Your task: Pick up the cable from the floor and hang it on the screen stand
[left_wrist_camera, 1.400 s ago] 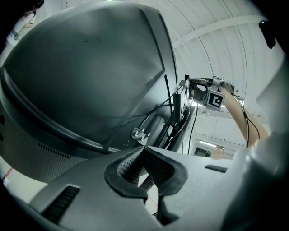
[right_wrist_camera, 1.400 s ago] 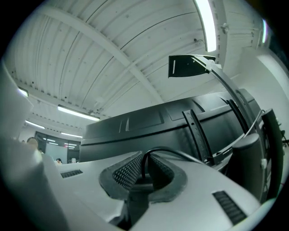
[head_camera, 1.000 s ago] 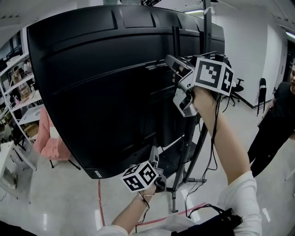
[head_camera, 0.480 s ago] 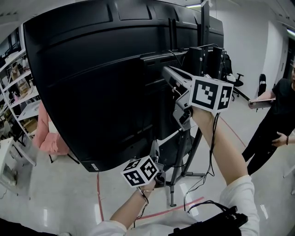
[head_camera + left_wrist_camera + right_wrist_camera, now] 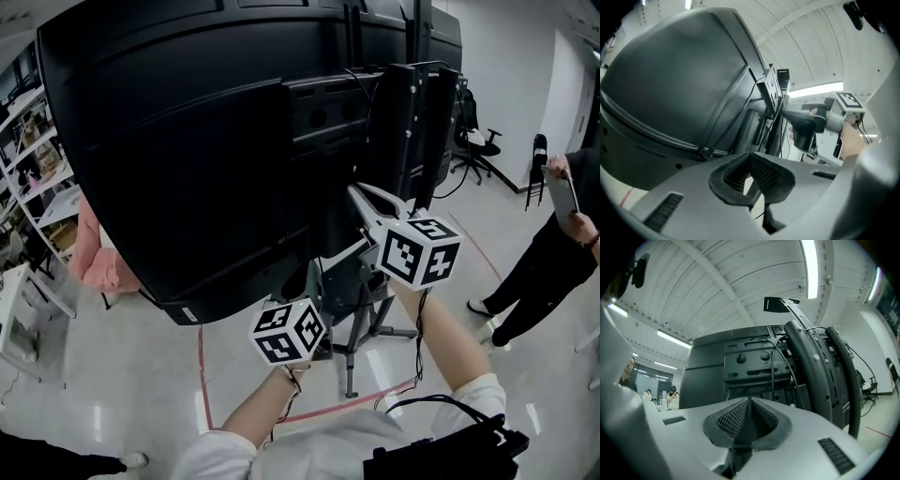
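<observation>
The big black screen [image 5: 169,159] shows its back, fixed on a black stand column [image 5: 412,131]. A thin black cable [image 5: 773,364] loops over the mount bracket and runs down the screen's back [image 5: 733,110]. My right gripper [image 5: 358,191] points up and left at the foot of the column, jaws shut with nothing between the pads [image 5: 749,401]. Lower down, the left gripper's marker cube [image 5: 289,330] sits under the screen's bottom edge. Its jaws [image 5: 750,157] are shut too, with no cable seen in them. The right gripper [image 5: 806,124] also appears in the left gripper view.
The stand's legs [image 5: 352,370] spread over a pale floor crossed by a red tape line [image 5: 201,375]. A person [image 5: 548,253] stands at the right holding a tablet. Shelves [image 5: 23,141] and a pink chair [image 5: 94,262] are at the left, an office chair [image 5: 476,141] behind.
The right gripper has come down from the mount bracket high on the screen's back to the foot of the column. The left gripper has hardly moved.
</observation>
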Demonstrator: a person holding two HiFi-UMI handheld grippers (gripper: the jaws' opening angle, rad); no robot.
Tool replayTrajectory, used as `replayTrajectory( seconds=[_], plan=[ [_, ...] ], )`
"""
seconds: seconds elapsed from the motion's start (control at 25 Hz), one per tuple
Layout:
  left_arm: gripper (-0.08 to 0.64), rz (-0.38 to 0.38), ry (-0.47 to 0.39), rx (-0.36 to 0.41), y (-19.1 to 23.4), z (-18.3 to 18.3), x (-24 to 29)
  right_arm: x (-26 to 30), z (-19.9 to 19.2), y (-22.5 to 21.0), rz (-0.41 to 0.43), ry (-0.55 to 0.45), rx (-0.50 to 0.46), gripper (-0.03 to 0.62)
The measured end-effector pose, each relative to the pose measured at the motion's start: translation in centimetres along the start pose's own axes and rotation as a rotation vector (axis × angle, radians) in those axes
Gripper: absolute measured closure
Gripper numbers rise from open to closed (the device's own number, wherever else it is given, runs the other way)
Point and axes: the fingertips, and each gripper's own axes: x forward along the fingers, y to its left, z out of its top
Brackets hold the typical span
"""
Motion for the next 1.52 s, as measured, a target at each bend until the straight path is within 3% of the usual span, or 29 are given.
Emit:
replayTrajectory(
  seconds=[0.36, 0.68, 0.96, 1.28, 1.52],
  plan=[
    [0.557, 0.071, -0.034, 0.139, 0.8, 0.1, -0.6, -3.2, -8.9, -2.3, -0.132, 0.055, -0.003, 0.558],
    [0.557, 0.115, 0.003, 0.244, 2.0, -2.1, -2.0, -5.0, -14.9, -2.5, -0.202, 0.113, -0.025, 0.568],
    [0.557, 0.110, 0.047, 0.224, 3.2, -3.9, -2.5, -6.0, -18.2, -1.9, -0.246, 0.153, 0.002, 0.569],
    [0.557, 0.041, 0.113, 0.224, 3.3, -6.6, -2.8, -6.5, -20.2, -1.7, -0.315, 0.172, 0.041, 0.572],
    [0.557, 0.072, 0.093, 0.176, 2.9, -6.4, -1.9, -5.8, -19.1, -1.7, -0.271, 0.172, 0.013, 0.572]
  ],
)
